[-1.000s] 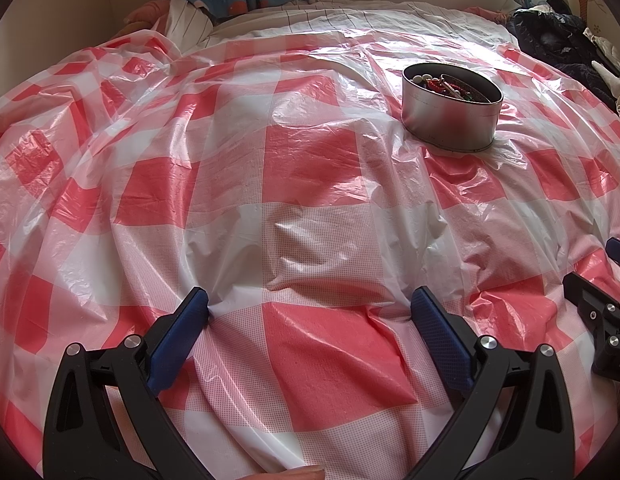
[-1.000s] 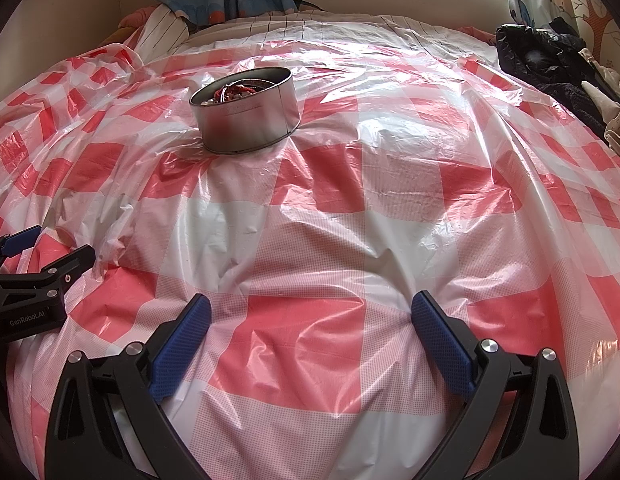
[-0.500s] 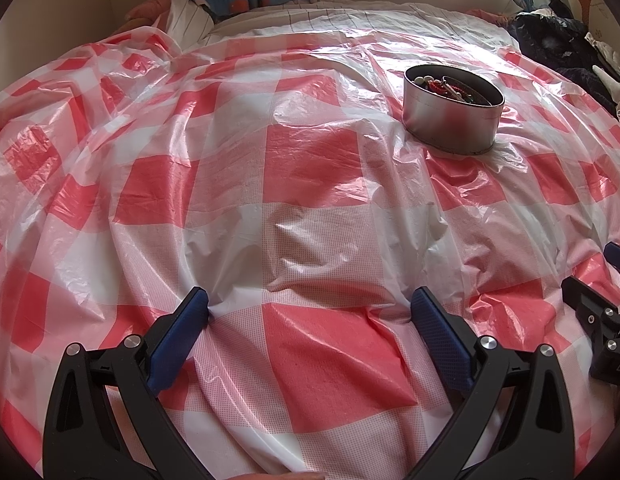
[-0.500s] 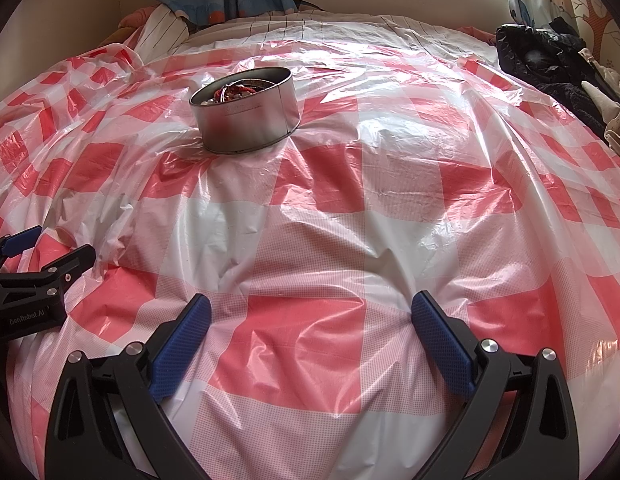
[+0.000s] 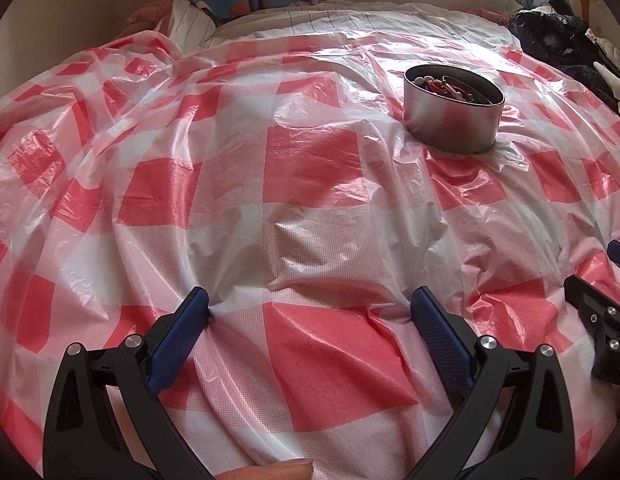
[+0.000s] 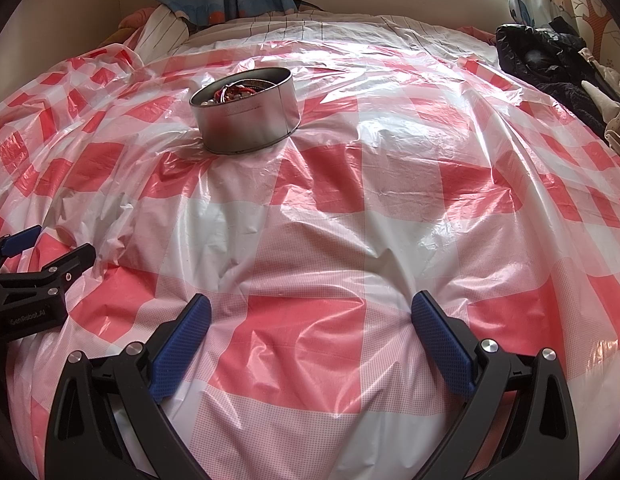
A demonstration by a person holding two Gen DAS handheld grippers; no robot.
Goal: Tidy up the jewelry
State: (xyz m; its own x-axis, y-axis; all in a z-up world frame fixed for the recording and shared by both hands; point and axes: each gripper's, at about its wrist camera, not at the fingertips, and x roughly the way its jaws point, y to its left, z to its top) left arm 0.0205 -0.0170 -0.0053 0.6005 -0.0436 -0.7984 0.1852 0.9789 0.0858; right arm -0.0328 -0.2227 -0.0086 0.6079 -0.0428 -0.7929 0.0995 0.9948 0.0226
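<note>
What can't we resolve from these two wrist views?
- Jewelry in the round tin: too small in both views to count or identify pieces; the tin's wall hides the lower ones.
- Dark clothes pile: partly cut off by the right edge.
- Surface beneath the checked plastic sheet: hidden.

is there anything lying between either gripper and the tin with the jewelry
Nothing visible. Between the left gripper and the tin lies only wrinkled checked sheet; the same holds for the right gripper. Both are open and empty. The tin has no lid, so the jewelry is exposed.
</note>
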